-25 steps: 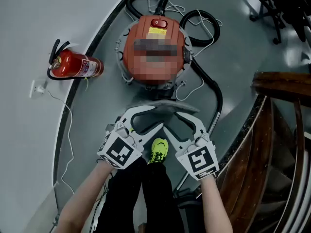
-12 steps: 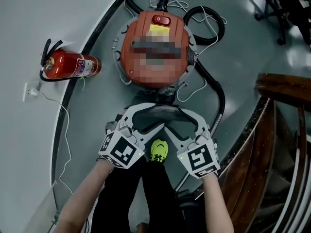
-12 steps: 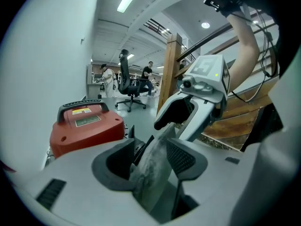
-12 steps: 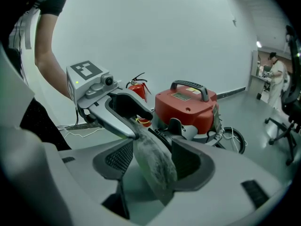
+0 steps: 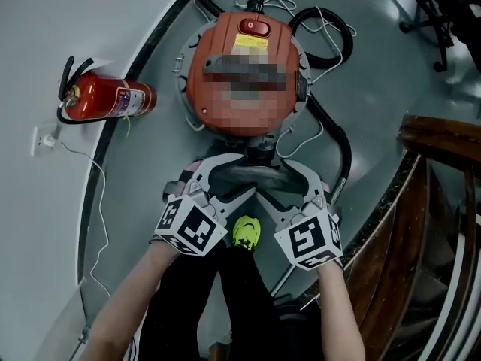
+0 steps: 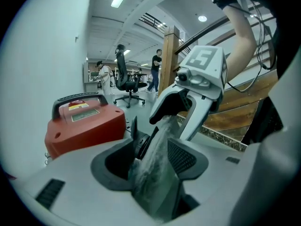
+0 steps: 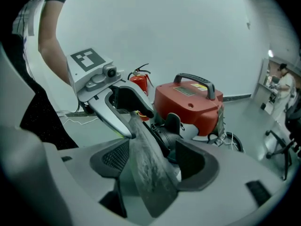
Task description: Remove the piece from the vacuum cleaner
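The red vacuum cleaner [image 5: 244, 66] [image 6: 84, 124] [image 7: 188, 102] stands on the grey floor. At its near side a flat, dusty grey piece [image 5: 252, 174] [image 6: 157, 166] [image 7: 148, 171] sits by a black round port [image 7: 164, 131]. My left gripper [image 5: 225, 179] [image 6: 150, 159] and right gripper [image 5: 279, 180] [image 7: 150, 166] face each other over the piece. Each has one end of it between its jaws. Both sets of jaws have just been opening and now stand wide. There is a gap beside the piece, so the pads do not press it.
A red fire extinguisher [image 5: 105, 100] lies by the curved wall at left. The black hose [image 5: 334, 149] loops round the vacuum's right side. A wooden stair rail [image 5: 443, 201] is at right and an office chair [image 5: 421, 13] at top right. My yellow shoe [image 5: 246, 232] is below the grippers.
Both grippers have moved with the piece closer to the vacuum cleaner, and their jaws have spread wider around it.
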